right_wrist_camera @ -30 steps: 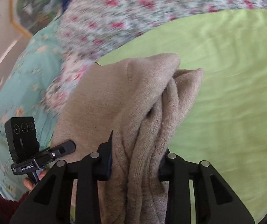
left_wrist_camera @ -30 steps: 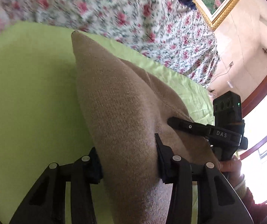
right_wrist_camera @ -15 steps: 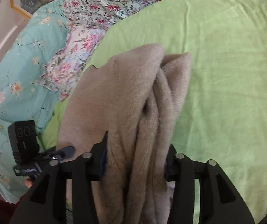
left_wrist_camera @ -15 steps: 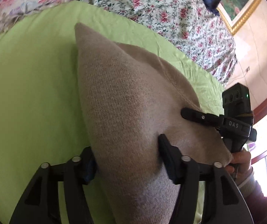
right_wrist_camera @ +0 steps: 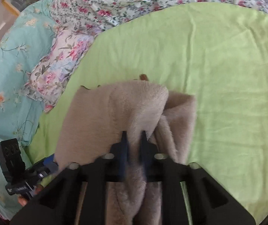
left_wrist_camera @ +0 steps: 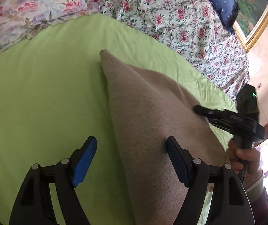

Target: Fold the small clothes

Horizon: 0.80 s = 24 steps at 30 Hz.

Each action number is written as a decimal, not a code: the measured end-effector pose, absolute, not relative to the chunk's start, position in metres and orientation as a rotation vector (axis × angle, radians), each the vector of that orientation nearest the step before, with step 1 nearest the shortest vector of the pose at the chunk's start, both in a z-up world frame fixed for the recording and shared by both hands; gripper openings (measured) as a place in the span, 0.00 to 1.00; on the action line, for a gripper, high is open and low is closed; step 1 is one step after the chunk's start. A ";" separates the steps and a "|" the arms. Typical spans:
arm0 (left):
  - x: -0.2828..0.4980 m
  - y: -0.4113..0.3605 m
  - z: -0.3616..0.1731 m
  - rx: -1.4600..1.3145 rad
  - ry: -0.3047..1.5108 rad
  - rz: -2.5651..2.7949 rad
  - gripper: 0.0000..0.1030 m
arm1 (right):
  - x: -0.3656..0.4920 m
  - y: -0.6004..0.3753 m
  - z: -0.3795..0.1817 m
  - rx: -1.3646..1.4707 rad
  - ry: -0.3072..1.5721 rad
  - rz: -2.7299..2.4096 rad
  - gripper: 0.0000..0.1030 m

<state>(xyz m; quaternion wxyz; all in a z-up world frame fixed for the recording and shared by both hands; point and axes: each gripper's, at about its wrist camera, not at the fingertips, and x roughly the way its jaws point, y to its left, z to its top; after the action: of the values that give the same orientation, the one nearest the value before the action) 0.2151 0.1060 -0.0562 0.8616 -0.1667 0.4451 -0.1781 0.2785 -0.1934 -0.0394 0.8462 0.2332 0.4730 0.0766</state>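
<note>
A tan knit garment (left_wrist_camera: 152, 116) lies folded on the green sheet (left_wrist_camera: 40, 93). My left gripper (left_wrist_camera: 132, 150) is open; its blue-padded left finger (left_wrist_camera: 85, 157) stands apart over the sheet and the right finger rests against the garment. In the right wrist view my right gripper (right_wrist_camera: 134, 140) is shut on a bunched fold of the tan garment (right_wrist_camera: 134, 108). The right gripper also shows in the left wrist view (left_wrist_camera: 227, 116), at the garment's right edge. The left gripper shows low left in the right wrist view (right_wrist_camera: 46, 165).
Floral bedding (left_wrist_camera: 171, 15) and a floral pillow (left_wrist_camera: 31, 13) lie at the far side of the sheet. A teal floral quilt (right_wrist_camera: 8, 65) lies at the left. A framed picture (left_wrist_camera: 254, 13) hangs on the wall; a bright window is at the right.
My left gripper has opened and let go of the garment. Both grippers have lowered the garment toward the sheet. The right gripper stays shut on it.
</note>
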 end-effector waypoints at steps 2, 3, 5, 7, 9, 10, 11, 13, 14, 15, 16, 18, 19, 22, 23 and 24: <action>0.214 0.097 -0.054 -0.330 0.940 -0.386 0.71 | 0.265 -0.196 -0.011 0.492 0.888 0.202 0.08; 0.213 0.091 -0.052 -0.321 0.939 -0.395 0.71 | 0.255 -0.198 0.004 0.492 0.833 0.219 0.08; 0.209 0.080 -0.047 -0.298 0.936 -0.425 0.71 | 0.233 -0.204 0.031 0.460 0.751 0.220 0.08; 0.204 0.068 -0.043 -0.285 0.935 -0.469 0.71 | 0.226 -0.206 0.031 0.409 0.764 0.189 0.08; 0.200 0.057 -0.043 -0.228 0.926 -0.464 0.72 | 0.229 -0.213 0.004 0.383 0.851 0.131 0.08; 0.200 0.051 -0.047 -0.190 0.937 -0.451 0.72 | 0.233 -0.215 -0.011 0.396 0.887 0.110 0.08; 0.202 0.048 -0.053 -0.179 0.956 -0.444 0.72 | 0.236 -0.217 -0.023 0.397 0.915 0.089 0.08; 0.206 0.049 -0.069 -0.235 1.010 -0.453 0.72 | 0.241 -0.221 -0.052 0.403 0.955 0.058 0.08; 0.208 0.051 -0.076 -0.289 1.029 -0.462 0.73 | 0.242 -0.223 -0.059 0.420 0.954 0.052 0.08; 0.209 0.055 -0.081 -0.347 1.042 -0.470 0.73 | 0.241 -0.225 -0.062 0.434 0.947 0.050 0.09; 0.208 0.057 -0.084 -0.378 1.044 -0.468 0.74 | 0.240 -0.226 -0.061 0.444 0.941 0.048 0.09; 0.205 0.056 -0.084 -0.373 1.040 -0.451 0.77 | 0.237 -0.228 -0.054 0.451 0.940 0.025 0.19; 0.203 0.056 -0.082 -0.364 1.042 -0.437 0.77 | 0.234 -0.229 -0.047 0.449 0.934 0.001 0.21; 0.197 0.059 -0.064 -0.314 1.011 -0.388 0.76 | 0.217 -0.228 -0.020 0.447 0.873 -0.041 0.21; 0.194 0.062 -0.054 -0.295 0.979 -0.370 0.75 | 0.212 -0.225 -0.011 0.455 0.848 -0.036 0.21; 0.191 0.065 -0.045 -0.281 0.950 -0.361 0.74 | 0.206 -0.220 -0.002 0.476 0.815 -0.011 0.21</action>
<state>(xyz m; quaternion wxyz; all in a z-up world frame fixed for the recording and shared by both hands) 0.1915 0.0650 -0.0446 0.8641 -0.1343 0.4534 -0.1723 0.2058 -0.2205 -0.0023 0.8908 0.2290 0.3925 -0.0051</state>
